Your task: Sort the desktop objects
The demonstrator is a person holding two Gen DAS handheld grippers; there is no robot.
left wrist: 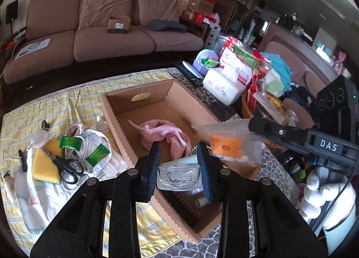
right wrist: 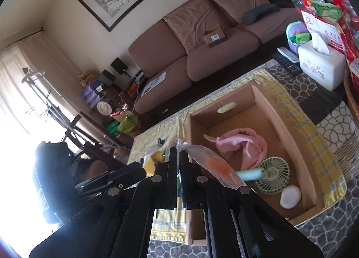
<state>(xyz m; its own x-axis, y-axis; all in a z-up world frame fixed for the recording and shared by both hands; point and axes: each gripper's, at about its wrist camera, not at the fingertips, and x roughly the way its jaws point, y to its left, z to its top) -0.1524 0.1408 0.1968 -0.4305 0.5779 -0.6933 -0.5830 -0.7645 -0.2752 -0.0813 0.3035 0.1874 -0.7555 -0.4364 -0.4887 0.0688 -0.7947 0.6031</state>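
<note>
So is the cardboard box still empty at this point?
No, the cardboard box already holds a pink cloth, a small green fan and a white round pad.

Daylight floods in from the window (right wrist: 15,105) at the left of the right wrist view, blowing out to white glare. Both pictures are sharp mid-frame, with fisheye bending and dark corners at the edges.
</note>
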